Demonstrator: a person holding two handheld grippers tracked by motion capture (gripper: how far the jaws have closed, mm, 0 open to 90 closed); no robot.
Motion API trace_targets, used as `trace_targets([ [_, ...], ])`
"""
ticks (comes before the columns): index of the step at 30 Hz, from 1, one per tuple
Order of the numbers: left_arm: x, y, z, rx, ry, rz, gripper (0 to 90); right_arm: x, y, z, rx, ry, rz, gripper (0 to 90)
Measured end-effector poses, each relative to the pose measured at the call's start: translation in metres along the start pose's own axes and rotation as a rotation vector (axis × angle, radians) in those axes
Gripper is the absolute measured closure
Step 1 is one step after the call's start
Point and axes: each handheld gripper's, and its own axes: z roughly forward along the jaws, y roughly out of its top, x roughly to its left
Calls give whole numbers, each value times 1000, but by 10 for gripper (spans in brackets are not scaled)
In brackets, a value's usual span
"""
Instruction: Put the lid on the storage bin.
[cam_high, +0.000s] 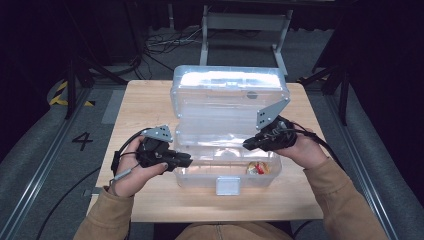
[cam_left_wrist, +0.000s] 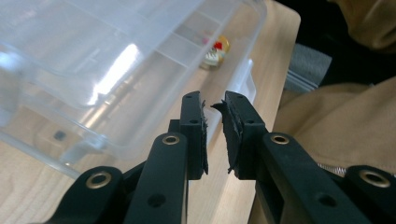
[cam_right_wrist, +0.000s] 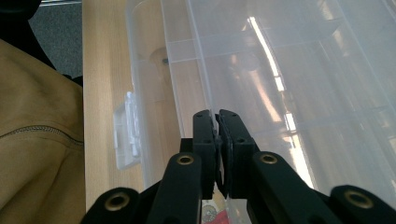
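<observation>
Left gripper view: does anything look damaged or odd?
Yes. The black rubber pads on the left gripper look torn and ragged along their inner edges, with a flap curling off the tip. The clear plastic compartment box looks intact.

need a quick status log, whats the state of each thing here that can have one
clear plastic box: open, standing on the table
box lid: swung up and back
front latch: undone, hanging at the front wall
small red and gold item: lying in a front compartment of the box
left gripper: jaws slightly apart, nothing between them
right gripper: shut on a thin clear inner wall of the box
</observation>
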Motion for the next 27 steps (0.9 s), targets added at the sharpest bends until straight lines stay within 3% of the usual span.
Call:
trace_targets([
  [7,1,2,-5,-126,44,-28,796,0,-1,0,-6,1,1,859],
  [15,6,0,-15,-242,116,-89,800,1,-3,1,-14,4,6,858],
  [27,13,-1,-19,-291,207,-118,812,4,-5,2,-15,6,10,857],
])
